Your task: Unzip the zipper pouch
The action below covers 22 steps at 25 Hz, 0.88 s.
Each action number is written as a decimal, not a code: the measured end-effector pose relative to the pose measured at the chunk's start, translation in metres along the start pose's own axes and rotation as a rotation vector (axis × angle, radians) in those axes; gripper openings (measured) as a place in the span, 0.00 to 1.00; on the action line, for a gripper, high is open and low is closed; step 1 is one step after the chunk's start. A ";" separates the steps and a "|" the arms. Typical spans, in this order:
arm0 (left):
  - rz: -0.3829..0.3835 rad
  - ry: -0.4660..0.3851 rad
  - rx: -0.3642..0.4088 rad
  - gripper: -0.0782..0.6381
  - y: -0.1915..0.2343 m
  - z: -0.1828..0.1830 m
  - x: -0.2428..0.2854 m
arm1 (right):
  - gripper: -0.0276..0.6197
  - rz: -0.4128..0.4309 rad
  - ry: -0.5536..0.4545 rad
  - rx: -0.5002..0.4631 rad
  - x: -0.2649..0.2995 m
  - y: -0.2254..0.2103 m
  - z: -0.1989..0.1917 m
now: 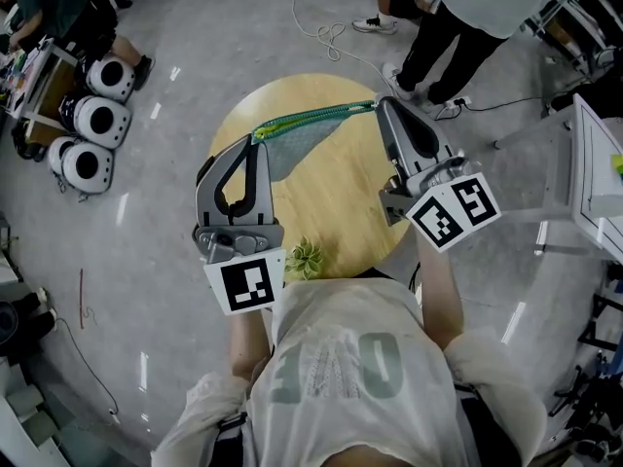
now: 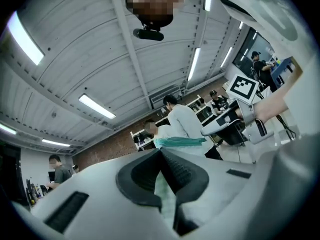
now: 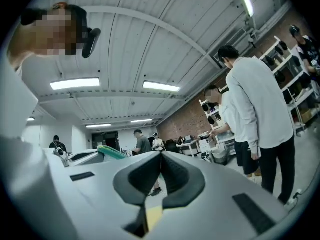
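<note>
A green mesh zipper pouch (image 1: 302, 136) with a yellow-green zipper hangs stretched between my two grippers above the round wooden table (image 1: 336, 217). My left gripper (image 1: 259, 140) is shut on the pouch's left end; in the left gripper view (image 2: 161, 153) pale green fabric (image 2: 166, 194) sits pinched between the pads. My right gripper (image 1: 380, 106) is shut at the zipper's right end. In the right gripper view (image 3: 160, 156) a yellow tab (image 3: 153, 217) shows between the shut jaws, and the pouch (image 3: 113, 152) runs off to the left.
A small green plant-like item (image 1: 306, 257) lies at the table's near edge. White rounded machines (image 1: 95, 117) stand on the floor at left. A person's legs (image 1: 435, 42) and a loose cable (image 1: 327, 37) are beyond the table. A white rack (image 1: 596, 178) stands at right.
</note>
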<state>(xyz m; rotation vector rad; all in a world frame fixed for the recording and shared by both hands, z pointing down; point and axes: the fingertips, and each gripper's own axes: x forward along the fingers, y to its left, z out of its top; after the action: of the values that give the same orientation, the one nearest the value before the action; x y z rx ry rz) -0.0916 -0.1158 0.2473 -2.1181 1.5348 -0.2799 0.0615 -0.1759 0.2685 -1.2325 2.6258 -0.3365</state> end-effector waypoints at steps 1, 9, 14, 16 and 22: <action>0.004 0.003 -0.011 0.15 0.000 -0.001 -0.001 | 0.09 -0.001 0.003 -0.007 0.000 0.001 -0.001; -0.005 0.017 -0.035 0.15 -0.006 -0.003 0.003 | 0.09 -0.001 -0.010 0.004 -0.005 -0.003 0.003; -0.014 0.017 -0.079 0.15 -0.011 -0.005 0.005 | 0.09 0.012 -0.019 0.039 -0.011 -0.002 0.002; -0.026 0.011 -0.100 0.15 -0.013 -0.007 0.008 | 0.09 0.018 -0.027 0.041 -0.013 -0.001 0.005; -0.082 0.033 -0.221 0.15 -0.037 -0.027 0.013 | 0.09 0.042 -0.055 0.012 -0.022 0.006 0.020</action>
<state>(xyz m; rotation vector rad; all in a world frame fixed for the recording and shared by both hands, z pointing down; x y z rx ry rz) -0.0684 -0.1267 0.2872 -2.3615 1.5614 -0.1814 0.0769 -0.1569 0.2496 -1.1642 2.5952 -0.3062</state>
